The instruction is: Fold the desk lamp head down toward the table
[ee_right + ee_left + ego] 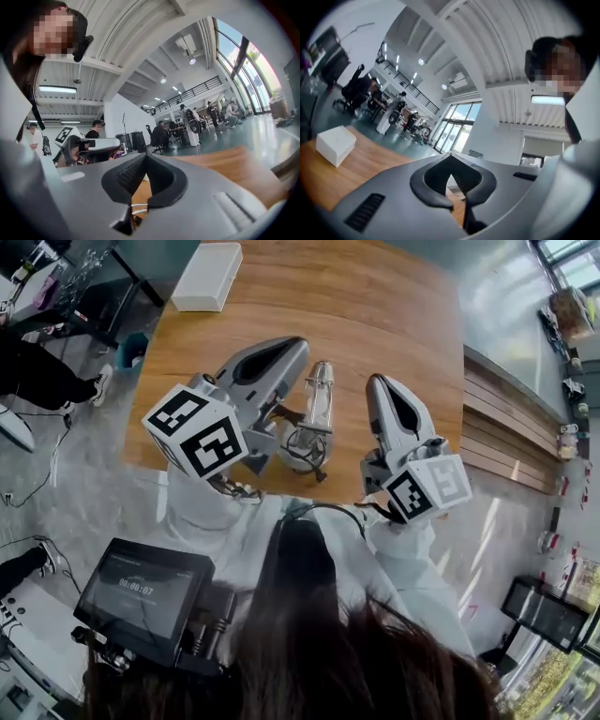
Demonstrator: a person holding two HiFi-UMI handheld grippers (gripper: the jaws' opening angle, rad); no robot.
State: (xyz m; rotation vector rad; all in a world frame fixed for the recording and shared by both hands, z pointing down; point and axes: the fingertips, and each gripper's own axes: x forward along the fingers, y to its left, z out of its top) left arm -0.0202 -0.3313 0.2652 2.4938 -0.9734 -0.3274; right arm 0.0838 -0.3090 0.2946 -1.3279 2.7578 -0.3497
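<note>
Left gripper and right gripper both closed, empty, held above the table. Lamp on the table between them, head seemingly low already. Best to open wide, steady the base, press gently.

White sleeves are worn, and long dark hair is seen along the lower edge. A thin black cable is looped at the chest. The left gripper and right gripper are shelled in grey with black inner pads. Each is fitted with a white cube printed with black square markers.
</note>
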